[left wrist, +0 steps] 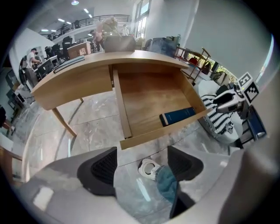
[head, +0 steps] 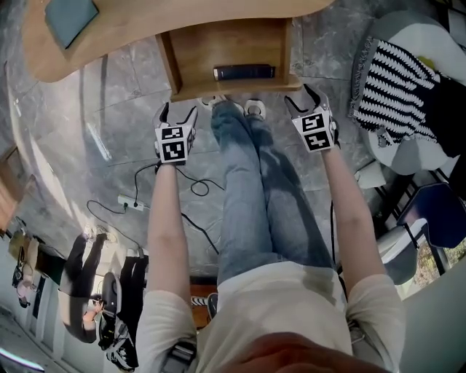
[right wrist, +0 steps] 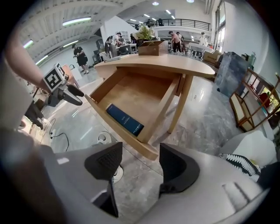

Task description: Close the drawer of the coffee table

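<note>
The wooden coffee table (head: 138, 33) has its drawer (head: 226, 45) pulled out toward me, and a dark blue book (head: 244, 71) lies near the drawer's front board. My left gripper (head: 180, 111) hangs open just short of the drawer's front left corner, nothing between its fingers. My right gripper (head: 301, 97) is open too, beside the front right corner, apart from the wood. The left gripper view looks past the open left gripper (left wrist: 142, 164) at the drawer (left wrist: 148, 98) and book (left wrist: 177, 116). In the right gripper view, the right gripper (right wrist: 140, 164) faces the drawer's corner (right wrist: 146, 151).
My legs in jeans (head: 255, 182) stand between the grippers, shoes (head: 253, 108) right below the drawer front. A black-and-white striped cushion (head: 397, 80) lies on a pale seat at right. A power strip and cables (head: 131, 204) trail on the marble floor at left. A teal pad (head: 69, 18) rests on the tabletop.
</note>
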